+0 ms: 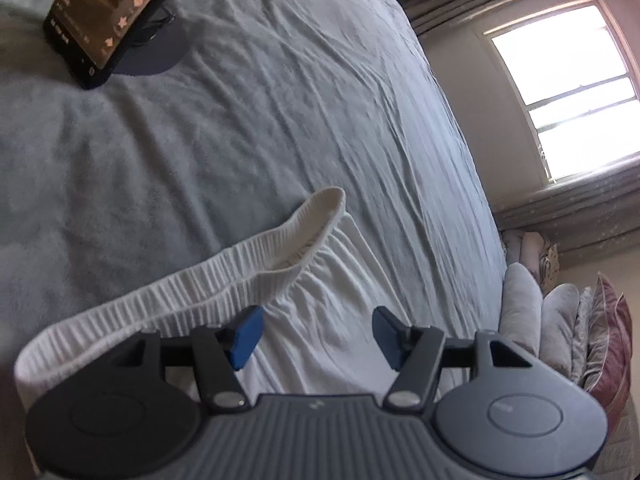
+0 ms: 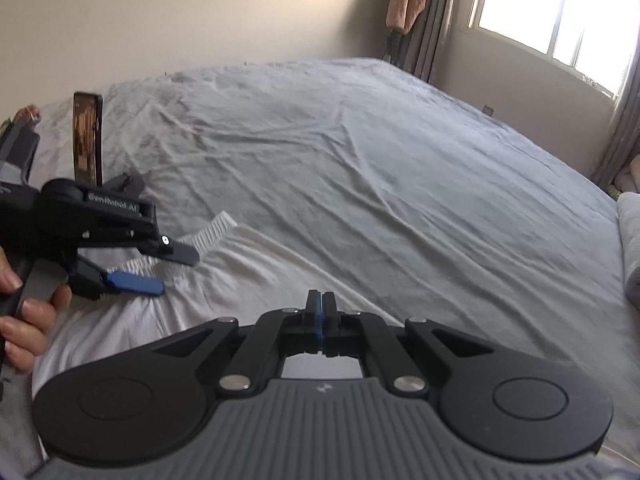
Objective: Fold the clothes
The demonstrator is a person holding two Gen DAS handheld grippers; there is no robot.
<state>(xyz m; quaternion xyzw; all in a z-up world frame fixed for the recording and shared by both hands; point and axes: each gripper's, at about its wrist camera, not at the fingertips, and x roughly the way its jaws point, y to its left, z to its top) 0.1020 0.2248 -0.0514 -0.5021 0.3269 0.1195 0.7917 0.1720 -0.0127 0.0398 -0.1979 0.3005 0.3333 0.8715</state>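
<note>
Folding barely started: white garment (image 1: 320, 320) lies unfolded on the bed (image 1: 280, 120), waistband (image 1: 168, 296) gaping just below the phone stand (image 1: 116, 16); your left gripper (image 1: 318, 334) hovers wide over the waistband, right gripper (image 2: 320, 322) pinched empty

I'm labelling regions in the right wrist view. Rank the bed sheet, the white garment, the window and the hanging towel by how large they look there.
1. bed sheet, by far the largest.
2. white garment, though partly hidden.
3. window, cut off by the frame edge.
4. hanging towel, smallest.
</note>
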